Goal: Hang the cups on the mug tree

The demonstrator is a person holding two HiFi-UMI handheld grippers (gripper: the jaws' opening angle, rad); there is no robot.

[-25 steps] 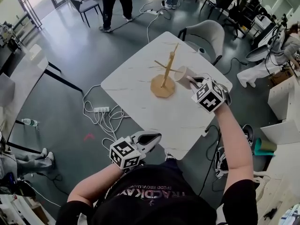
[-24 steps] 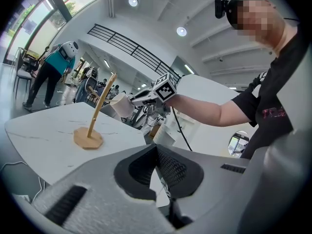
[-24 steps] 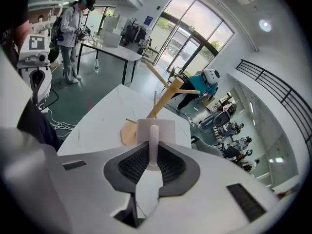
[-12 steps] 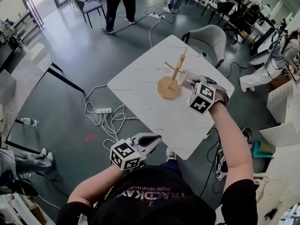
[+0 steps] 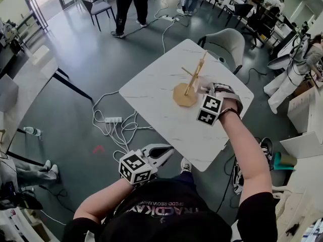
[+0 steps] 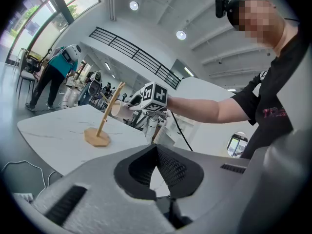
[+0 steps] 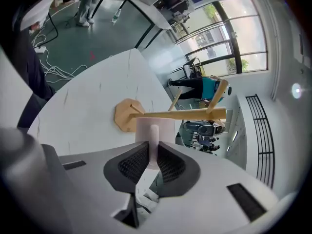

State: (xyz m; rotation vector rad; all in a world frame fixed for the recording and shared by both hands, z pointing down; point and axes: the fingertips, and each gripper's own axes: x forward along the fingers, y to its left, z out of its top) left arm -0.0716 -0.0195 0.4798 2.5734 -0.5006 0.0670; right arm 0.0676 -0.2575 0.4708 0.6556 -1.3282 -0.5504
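A wooden mug tree [image 5: 191, 79] stands on the white table [image 5: 151, 95], right of its middle. My right gripper [image 5: 207, 88] is shut on the handle of a pale pink cup [image 5: 203, 82], held on its side right beside the tree's stem. In the right gripper view the cup [image 7: 154, 126] sits just under the stem [image 7: 185, 113], its handle [image 7: 153, 141] pinched between the pads. My left gripper [image 5: 160, 150] is shut on nothing, low near my body and off the table's near edge. In the left gripper view, the tree [image 6: 108, 112] and cup [image 6: 118, 109] are far ahead.
A grey chair [image 5: 226, 38] stands at the table's far side. A power strip with white cables [image 5: 112, 120] lies on the floor to the left. A person [image 5: 132, 4] stands at the back. Another table [image 5: 22, 82] is at the left.
My right gripper has carried the cup closer in against the mug tree's stem. The left gripper has stayed where it was.
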